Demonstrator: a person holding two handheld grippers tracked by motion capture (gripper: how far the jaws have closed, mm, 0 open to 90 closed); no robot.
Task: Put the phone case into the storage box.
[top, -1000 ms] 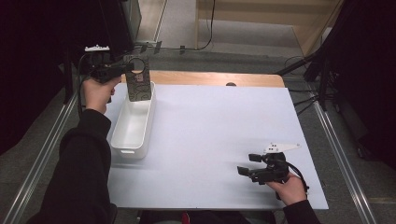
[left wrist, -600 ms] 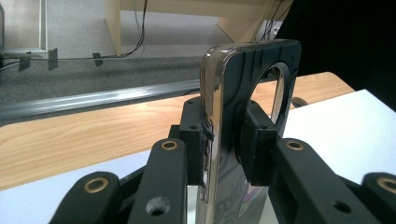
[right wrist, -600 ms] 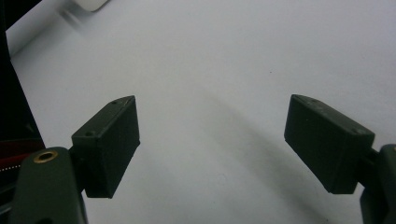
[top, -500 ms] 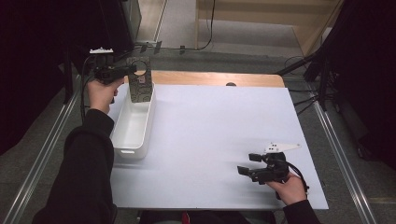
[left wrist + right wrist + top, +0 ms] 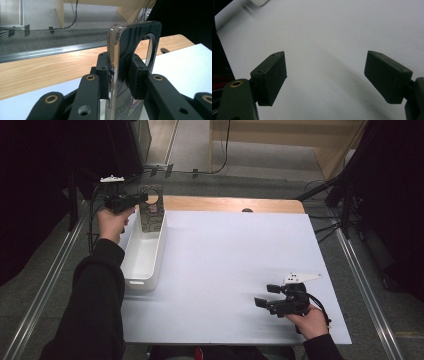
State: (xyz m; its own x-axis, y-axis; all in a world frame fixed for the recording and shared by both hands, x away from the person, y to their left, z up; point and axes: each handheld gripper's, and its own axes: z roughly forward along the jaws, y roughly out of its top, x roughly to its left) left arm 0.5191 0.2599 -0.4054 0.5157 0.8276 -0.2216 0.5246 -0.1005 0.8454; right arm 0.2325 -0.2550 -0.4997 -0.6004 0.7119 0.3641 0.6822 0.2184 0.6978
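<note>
Two claws are mine: my left claw (image 5: 142, 199) pinches the phone case (image 5: 130, 62) tight and holds it upright above the far end of the white bin (image 5: 142, 252), so dropping it in is left, while my right claw (image 5: 324, 75) waits wide open, far away.

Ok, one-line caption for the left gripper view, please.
Left gripper clamps an upright phone case edge-on, above the white table.

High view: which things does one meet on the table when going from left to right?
Left claw shut on the patterned phone case with round hole → white rectangular plastic bin → open right claw.
</note>
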